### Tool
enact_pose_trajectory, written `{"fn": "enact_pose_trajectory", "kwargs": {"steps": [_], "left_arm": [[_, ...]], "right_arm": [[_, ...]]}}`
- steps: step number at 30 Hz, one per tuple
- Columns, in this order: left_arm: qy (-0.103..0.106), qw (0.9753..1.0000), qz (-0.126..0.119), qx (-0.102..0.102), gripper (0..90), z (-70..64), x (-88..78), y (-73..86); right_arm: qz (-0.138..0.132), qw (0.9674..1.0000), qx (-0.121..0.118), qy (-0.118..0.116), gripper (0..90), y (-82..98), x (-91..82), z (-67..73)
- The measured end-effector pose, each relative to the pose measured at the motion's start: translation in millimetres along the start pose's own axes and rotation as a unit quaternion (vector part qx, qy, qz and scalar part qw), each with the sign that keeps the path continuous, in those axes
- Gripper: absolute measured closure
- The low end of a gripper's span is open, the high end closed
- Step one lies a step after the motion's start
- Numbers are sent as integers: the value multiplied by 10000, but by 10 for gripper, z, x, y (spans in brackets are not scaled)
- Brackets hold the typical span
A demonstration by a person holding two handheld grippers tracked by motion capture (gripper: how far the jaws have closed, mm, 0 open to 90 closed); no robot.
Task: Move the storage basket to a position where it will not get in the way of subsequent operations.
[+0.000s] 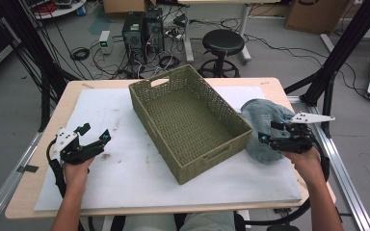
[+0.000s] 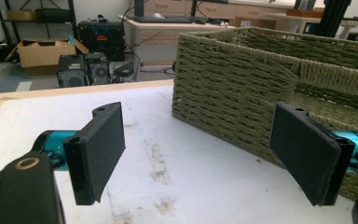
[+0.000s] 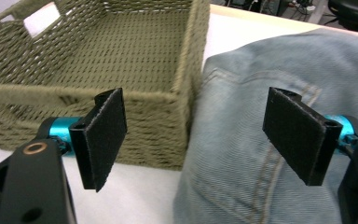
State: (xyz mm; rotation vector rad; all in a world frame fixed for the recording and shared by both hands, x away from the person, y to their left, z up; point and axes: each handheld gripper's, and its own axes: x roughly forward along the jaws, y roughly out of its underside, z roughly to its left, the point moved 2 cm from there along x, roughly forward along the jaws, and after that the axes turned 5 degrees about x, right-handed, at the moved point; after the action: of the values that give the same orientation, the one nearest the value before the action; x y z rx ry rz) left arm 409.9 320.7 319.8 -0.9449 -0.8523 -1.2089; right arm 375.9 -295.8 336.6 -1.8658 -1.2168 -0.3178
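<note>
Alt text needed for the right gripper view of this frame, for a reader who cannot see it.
The open right claw hovers over a bundle of faded blue denim jeans lying against the outer wall of an empty olive-green woven rectangular basket. Both sit on a white foam board, and the two black pads hold nothing between them.

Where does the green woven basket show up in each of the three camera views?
High view: the basket sits mid-table on the white mat, turned at an angle.
Left gripper view: upper right, its outer wall beyond the open jaws.
Right gripper view: upper left, its inside visible.
Shared landmark: the white mat under it; the jeans lie against its right side.
</note>
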Motion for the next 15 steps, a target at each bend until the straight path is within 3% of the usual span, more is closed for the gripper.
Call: {"fn": "enact_pose_trajectory", "kwargs": {"steps": [5,10,15], "left_arm": [[125,9999,65,-26,184,-64,-22,-76],[240,9995,179,42,184,-183,-83,-186],[285,9994,190,32,184,-264,-132,-260]], "right_arm": [[-6,9997,-110,-233,218,119,108,124],[154,9983,-304,-463,218,149,271,238],[210,9980,-341,-491,214,131,374,276]]}}
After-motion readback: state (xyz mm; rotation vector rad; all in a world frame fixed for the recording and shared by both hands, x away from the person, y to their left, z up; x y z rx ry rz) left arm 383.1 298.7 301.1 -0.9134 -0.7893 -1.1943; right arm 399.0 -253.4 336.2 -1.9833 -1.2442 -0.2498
